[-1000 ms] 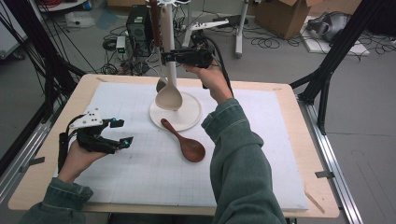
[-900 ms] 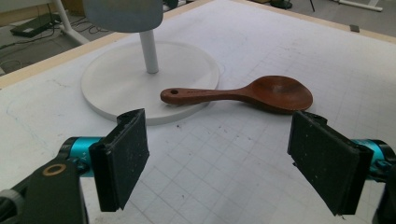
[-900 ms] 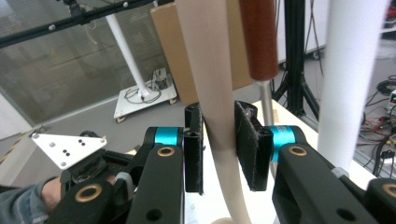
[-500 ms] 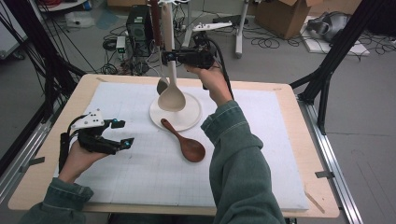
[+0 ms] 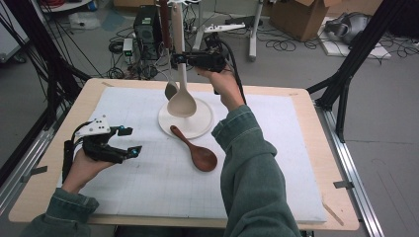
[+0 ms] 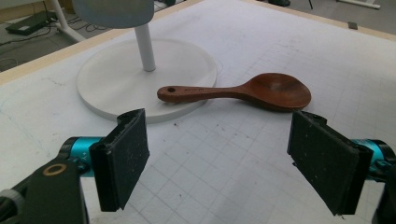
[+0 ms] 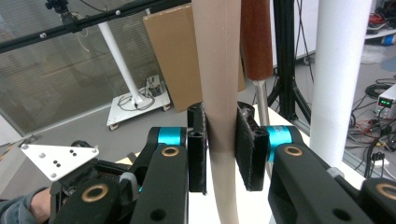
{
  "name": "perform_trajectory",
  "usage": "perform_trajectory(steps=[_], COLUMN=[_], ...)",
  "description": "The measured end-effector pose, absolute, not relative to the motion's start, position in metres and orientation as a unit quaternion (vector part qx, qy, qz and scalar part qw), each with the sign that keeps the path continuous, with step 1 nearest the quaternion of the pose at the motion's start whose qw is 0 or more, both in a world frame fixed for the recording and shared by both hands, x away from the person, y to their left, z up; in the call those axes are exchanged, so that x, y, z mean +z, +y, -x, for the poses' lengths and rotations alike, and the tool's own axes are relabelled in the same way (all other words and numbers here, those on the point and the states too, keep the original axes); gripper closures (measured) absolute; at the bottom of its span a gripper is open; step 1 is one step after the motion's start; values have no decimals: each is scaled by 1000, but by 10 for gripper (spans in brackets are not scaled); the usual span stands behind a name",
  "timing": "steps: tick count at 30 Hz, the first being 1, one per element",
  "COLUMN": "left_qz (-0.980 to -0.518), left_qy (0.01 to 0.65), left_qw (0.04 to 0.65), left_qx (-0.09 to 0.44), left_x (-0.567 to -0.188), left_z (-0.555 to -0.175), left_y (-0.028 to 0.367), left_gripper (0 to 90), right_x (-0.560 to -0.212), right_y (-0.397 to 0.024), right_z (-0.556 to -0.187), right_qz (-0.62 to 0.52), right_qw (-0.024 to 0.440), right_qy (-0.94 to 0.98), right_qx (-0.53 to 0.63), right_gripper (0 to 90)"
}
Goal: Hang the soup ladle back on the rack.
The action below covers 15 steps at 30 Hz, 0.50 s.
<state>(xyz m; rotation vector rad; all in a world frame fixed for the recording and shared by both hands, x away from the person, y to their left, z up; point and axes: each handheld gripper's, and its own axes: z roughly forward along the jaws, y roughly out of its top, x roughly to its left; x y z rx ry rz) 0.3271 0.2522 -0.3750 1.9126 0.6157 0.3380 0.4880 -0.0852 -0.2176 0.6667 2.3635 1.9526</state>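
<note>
The right gripper view shows what the high view cannot: the right gripper (image 7: 220, 149) pads clamped flat on the handle of the long beige plastic spoon (image 7: 218, 93), with a brown-handled utensil (image 7: 256, 37) and the white stand pole (image 7: 338, 74) just behind. From above, that spoon (image 5: 181, 101) hangs upright over the round white stand base (image 5: 200, 126) at the far middle, right forearm raised. The left gripper (image 5: 126, 141) rests near left, jaws wide and empty, facing the dark brown wooden spoon (image 6: 243, 91) whose handle end lies on the base.

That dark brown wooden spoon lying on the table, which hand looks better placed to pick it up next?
The left. The left gripper hovers open over the mat, and the left gripper view shows the dark brown wooden spoon just beyond its jaws. The right gripper is busy, clamped on the beige spoon's handle up by the stand.
</note>
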Motion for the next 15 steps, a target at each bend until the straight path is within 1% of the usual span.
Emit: perform_trajectory(steps=[10, 15], left_qz=[-798, -797], left_qy=[260, 262], left_qw=[526, 525], left_qx=[140, 141], left_x=[-375, -375], left_z=[-327, -327], left_y=[254, 254], left_gripper=[205, 205], right_x=[-218, -218], right_y=[-84, -87], right_z=[-486, -484], right_qz=[-217, -227], right_qw=[7, 19], right_qy=[757, 756], right_qx=[616, 614], right_gripper=[747, 704])
